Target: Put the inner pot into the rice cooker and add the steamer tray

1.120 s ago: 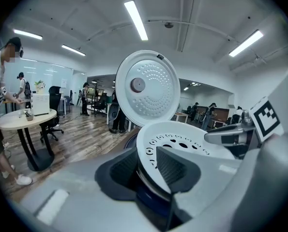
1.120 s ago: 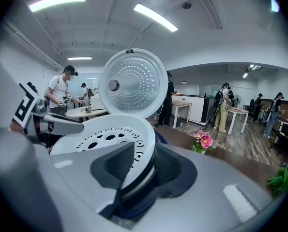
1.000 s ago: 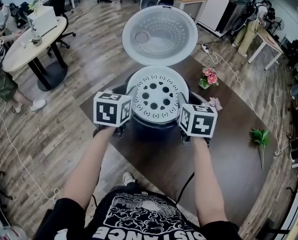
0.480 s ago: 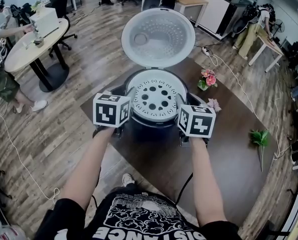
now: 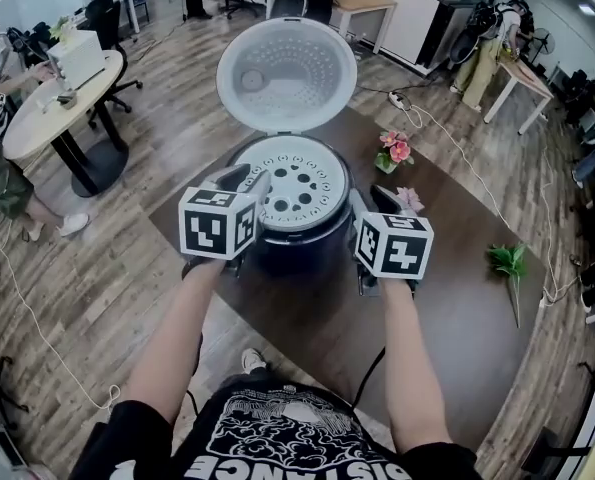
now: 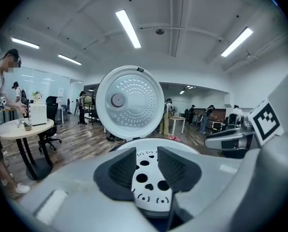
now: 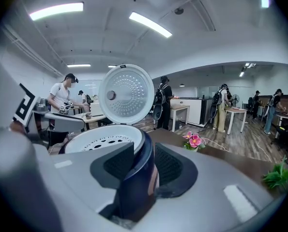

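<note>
The steamer tray (image 5: 295, 183) lay flat and level in the mouth of the rice cooker (image 5: 307, 256), its perforated face up. The inner pot could not be seen under it. By the look of things the placing was done.

The tray lay between the two tools. The left tool (image 6: 146, 157) was over the tray's near-left rim, jaws partly apart. The white holed face showed through the gap and the pads did not press it. The right tool (image 7: 144, 151) was at the cooker's right side, jaws also partly apart and astride the dark wall. The wall filled most of the gap, which I judged a loose straddle and not a clamp. The left tool was therefore nearer the tray. Being round, the tray had no long axis to favour.

I judged that both tools needed to come up and back toward the person. The open lid (image 5: 287, 73) stood upright behind the cooker and closed off that way. The surface (image 5: 447, 313) was bare on the near side. Pink flowers (image 5: 395, 151) lay just beyond the right tool, and a green sprig (image 5: 507, 263) lay well off to the right.
</note>
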A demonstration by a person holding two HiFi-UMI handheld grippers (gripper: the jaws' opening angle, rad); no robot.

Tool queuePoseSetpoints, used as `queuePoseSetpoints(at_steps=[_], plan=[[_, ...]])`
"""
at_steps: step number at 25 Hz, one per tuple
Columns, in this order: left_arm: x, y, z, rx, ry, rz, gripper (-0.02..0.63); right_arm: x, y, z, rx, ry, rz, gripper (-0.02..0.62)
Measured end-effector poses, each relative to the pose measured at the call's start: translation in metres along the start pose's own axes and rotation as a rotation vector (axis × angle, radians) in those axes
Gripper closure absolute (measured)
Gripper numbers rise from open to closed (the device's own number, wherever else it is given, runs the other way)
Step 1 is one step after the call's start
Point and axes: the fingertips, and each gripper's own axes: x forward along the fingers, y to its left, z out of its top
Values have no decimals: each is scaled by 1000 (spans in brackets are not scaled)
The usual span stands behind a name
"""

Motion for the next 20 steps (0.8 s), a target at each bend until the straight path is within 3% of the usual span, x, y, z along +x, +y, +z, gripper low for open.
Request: queuePoseSetpoints(at_steps=[9,20], plan=[[9,-81,15,54,-37,-108,474,-61,-62,-11,44,-41,-95,489],[31,-198,6,128,-19,-305,491,-149,-143,-40,131,-86,-270,534]])
